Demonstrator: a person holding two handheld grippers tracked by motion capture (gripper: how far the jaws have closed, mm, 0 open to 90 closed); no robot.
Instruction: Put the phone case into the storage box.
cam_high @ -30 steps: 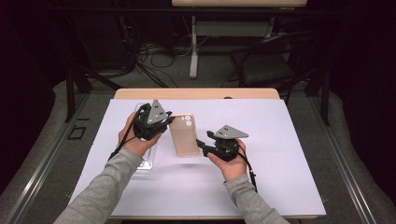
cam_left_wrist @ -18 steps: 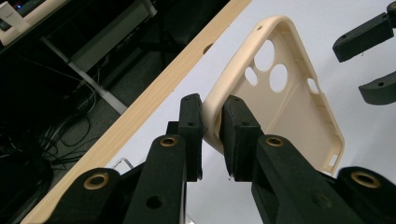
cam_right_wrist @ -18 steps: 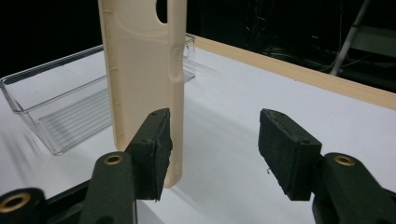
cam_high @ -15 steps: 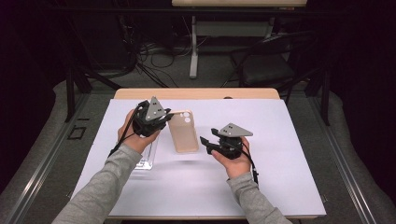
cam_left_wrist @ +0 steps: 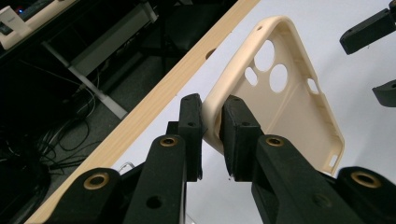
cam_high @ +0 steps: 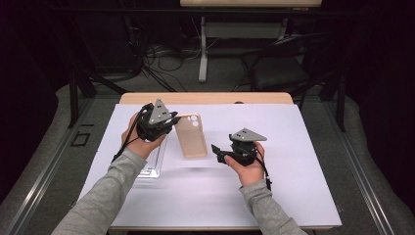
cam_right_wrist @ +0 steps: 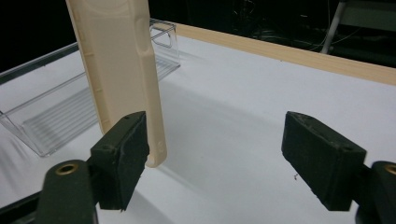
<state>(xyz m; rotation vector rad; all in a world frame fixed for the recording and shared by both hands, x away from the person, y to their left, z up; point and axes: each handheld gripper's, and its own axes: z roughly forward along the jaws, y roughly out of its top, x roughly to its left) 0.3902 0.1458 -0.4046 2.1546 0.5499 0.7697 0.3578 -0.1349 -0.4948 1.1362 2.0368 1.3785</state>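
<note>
A clear plastic tray lies on the white sheet that covers the bench, at the person's left, partly under the left forearm; as far as the pictures show, nothing lies in it, and in the right gripper view its ribbed floor and low transparent walls look bare. Just to its right, lifted off the sheet, is the cream phone case, whose open inner side with the camera cut-outs faces the left gripper view. The left tongs are pinching the case by one long rim, pads pressed on either side of the edge. The right tongs stand spread and have just been opening; in the right gripper view the lower end of the case hangs just beside the left-hand pad, and whether it touches that pad cannot be told, while the other pad is well apart from it. Between the two hands the sheet lies bare. Beyond the wooden far edge of the bench, cables and desk legs stand on the dark floor.
</note>
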